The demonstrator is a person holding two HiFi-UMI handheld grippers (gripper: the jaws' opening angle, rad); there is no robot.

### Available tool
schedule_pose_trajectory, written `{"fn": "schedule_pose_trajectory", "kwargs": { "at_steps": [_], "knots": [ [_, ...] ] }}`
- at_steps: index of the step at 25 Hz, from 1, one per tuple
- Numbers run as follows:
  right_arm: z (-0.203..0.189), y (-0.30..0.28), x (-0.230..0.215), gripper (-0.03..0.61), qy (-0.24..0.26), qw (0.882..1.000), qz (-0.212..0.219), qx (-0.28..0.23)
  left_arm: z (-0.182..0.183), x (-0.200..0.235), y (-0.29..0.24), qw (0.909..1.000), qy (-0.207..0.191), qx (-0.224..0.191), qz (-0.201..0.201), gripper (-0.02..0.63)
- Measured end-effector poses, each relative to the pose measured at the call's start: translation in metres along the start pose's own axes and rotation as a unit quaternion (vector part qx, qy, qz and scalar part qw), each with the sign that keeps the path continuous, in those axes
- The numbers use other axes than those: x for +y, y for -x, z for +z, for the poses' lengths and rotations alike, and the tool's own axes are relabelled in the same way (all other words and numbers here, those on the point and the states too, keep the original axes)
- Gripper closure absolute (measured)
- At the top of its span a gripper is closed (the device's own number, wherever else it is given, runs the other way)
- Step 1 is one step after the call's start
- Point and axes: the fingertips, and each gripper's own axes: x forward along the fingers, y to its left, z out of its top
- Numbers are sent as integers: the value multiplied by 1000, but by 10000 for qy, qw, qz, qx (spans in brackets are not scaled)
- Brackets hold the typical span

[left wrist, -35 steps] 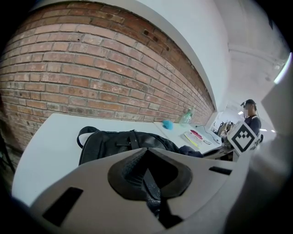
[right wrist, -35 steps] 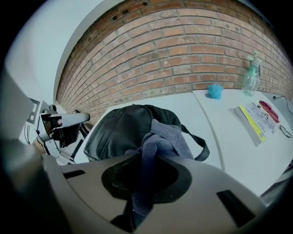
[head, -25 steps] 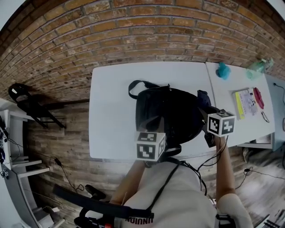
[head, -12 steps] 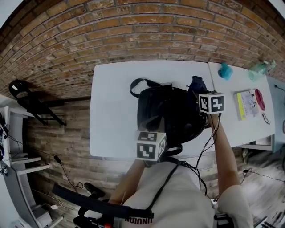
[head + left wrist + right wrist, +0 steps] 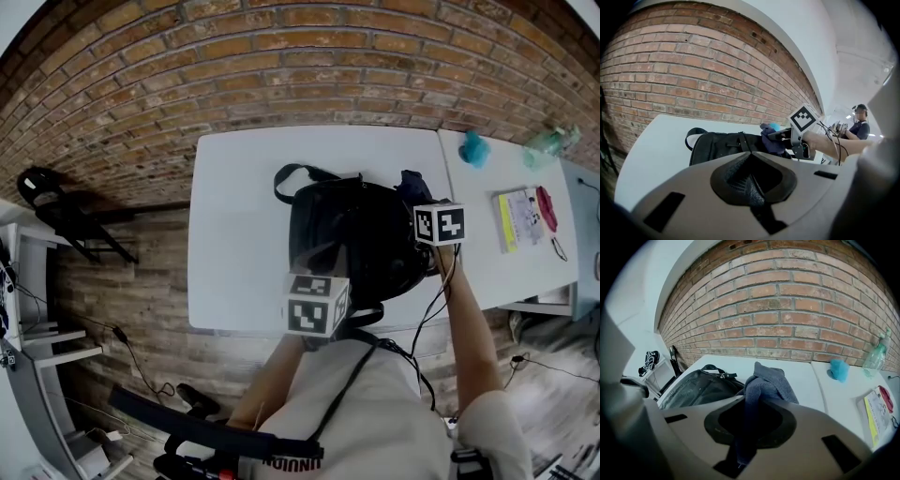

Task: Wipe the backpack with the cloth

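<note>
Right tool (image 5: 745, 427) clamping cloth (image 5: 771, 380), beside backpack (image 5: 696, 387)

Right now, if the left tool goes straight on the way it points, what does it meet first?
Most likely the black backpack, dead ahead of the left tool; nothing shows between them, though depth is unclear.
</note>
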Motion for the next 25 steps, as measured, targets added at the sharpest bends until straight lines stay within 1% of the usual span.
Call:
{"fn": "schedule_pose_trajectory", "kwargs": {
  "at_steps": [9, 18, 25],
  "knots": [
    [-24, 12, 9, 540, 27, 9999, 71, 72, 1, -2, 0, 10000, -39, -16, -36, 609],
    [-48, 27, 22, 540, 12, 9990, 319, 302, -1, -6, -1, 10000, -23, -11, -74, 609],
    [-65, 43, 38, 540, 377, 9973, 428, 452, -2, -8, 0, 10000, -27, 1, -94, 609]
  ]
}}
